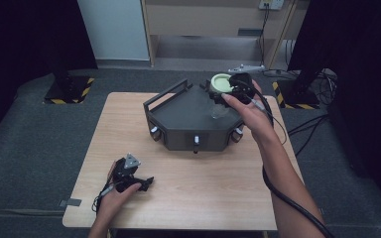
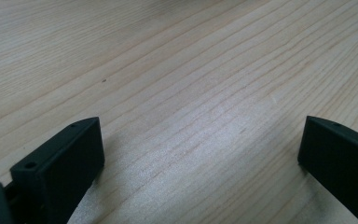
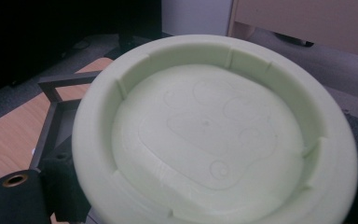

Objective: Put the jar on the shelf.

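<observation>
The left gripper (image 1: 146,183) rests on the wooden table (image 1: 203,183) near the person, its jaws spread wide with only bare wood between them. Farther off, the right gripper (image 1: 224,90) clamps a pale green lid (image 3: 214,130) (its hollow underside facing the camera) above the dark tray (image 1: 188,116).

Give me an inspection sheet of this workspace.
Surface: wooden table, bare at the front.
Job's things: pale green lid on a clear jar, above the dark tray.
Clutter: nothing seen.
Grippers: right hand-held gripper at the lid, its grip hidden; left hand-held gripper open, resting on the table.
Cables: black cable along the right forearm.
Surroundings: grey floor, wooden cabinet, dark stands.
</observation>
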{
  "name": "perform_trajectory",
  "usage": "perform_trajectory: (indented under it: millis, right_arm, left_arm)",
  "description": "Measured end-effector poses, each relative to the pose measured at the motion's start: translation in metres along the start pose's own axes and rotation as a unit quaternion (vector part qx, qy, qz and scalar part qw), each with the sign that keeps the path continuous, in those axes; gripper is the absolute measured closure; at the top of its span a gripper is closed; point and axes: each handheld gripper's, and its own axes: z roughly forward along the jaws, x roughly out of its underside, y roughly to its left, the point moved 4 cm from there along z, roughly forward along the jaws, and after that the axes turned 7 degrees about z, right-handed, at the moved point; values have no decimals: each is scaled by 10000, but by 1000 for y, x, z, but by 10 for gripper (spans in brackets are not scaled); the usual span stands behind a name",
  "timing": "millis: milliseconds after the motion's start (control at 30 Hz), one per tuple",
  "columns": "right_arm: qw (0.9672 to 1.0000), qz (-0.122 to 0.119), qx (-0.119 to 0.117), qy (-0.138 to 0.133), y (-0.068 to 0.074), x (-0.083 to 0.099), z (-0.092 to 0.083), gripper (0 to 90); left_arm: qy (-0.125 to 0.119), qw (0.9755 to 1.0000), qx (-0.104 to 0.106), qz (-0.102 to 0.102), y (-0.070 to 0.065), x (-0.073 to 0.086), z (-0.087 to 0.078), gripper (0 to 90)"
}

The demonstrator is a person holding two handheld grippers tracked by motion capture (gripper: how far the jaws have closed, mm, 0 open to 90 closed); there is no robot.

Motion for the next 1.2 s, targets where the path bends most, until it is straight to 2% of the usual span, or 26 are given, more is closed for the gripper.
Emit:
perform_trajectory:
  millis: [533,1200]
  right_arm:
    - [9999,90,81,25,-6,-1,14,120]
    - [9998,-1,-27,215,14,6,49,121]
  left_arm:
    - [-1,10000,0,-3,0,0,0,0]
    - [0,10000,-1,0,0,0,0,0]
